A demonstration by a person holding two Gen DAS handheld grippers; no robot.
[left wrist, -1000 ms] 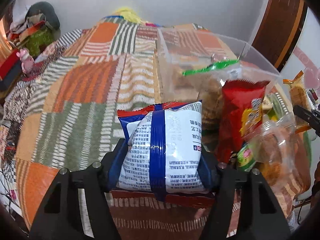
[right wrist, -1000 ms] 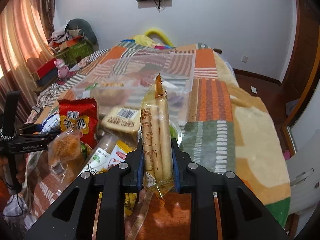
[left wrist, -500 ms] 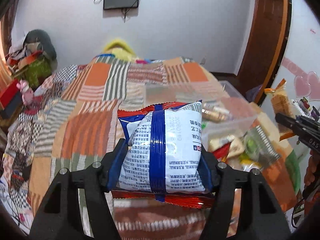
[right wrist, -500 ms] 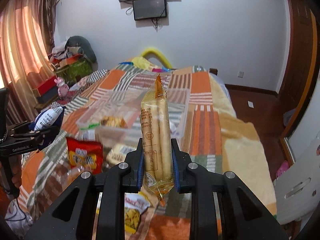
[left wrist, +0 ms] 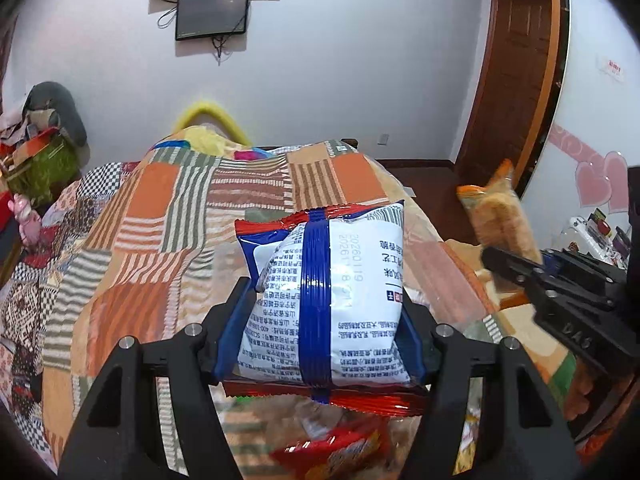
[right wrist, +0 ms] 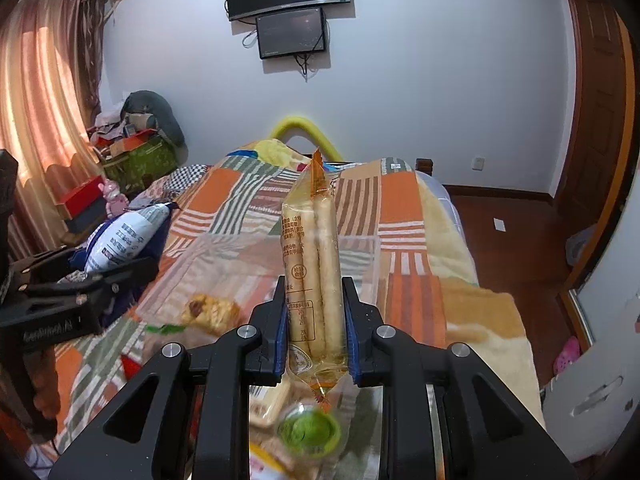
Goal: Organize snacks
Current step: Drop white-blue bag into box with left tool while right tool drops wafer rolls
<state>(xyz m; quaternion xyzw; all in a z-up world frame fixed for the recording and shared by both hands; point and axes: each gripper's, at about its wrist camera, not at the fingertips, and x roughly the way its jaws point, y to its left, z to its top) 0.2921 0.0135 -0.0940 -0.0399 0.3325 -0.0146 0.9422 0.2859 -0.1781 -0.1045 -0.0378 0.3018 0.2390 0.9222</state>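
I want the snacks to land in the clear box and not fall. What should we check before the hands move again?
1. left gripper shut on the blue and white snack bag: ok.
2. right gripper shut on the yellow stick pack: ok.
3. Clear box open on top: ok.
4. Room left in the box beside the pastry pack: ok, it looks mostly bare.
5. Both grippers apart from each other: ok.
6. Stick pack's bottom tail free of the green-lidded cup below: cannot tell.
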